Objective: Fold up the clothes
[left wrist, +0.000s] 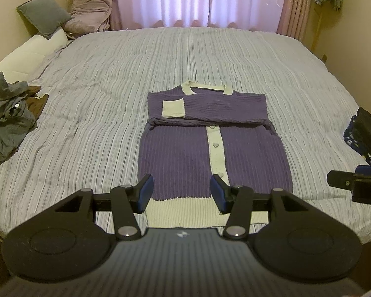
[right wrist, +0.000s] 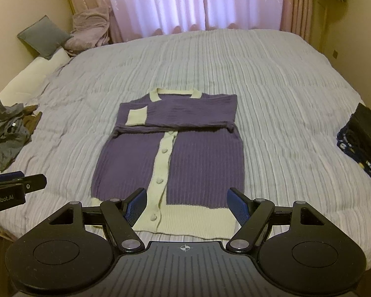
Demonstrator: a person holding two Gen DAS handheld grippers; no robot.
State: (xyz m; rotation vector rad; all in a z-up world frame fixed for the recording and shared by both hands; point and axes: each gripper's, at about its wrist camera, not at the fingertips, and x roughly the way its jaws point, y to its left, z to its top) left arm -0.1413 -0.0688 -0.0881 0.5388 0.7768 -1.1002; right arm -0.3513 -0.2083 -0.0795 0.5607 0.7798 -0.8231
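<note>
Through my left wrist view, my left gripper (left wrist: 181, 193) stands spread and empty at lower centre, above the cream hem of the purple cardigan (left wrist: 210, 133), which lies mid-frame on the striped bedspread (left wrist: 86, 74), sleeves folded across its chest.

Through my right wrist view, my right gripper (right wrist: 185, 206) gapes wider, also empty, over the same hem. If I pinch only the top layer, or catch bedspread too, the fold will skew.
</note>
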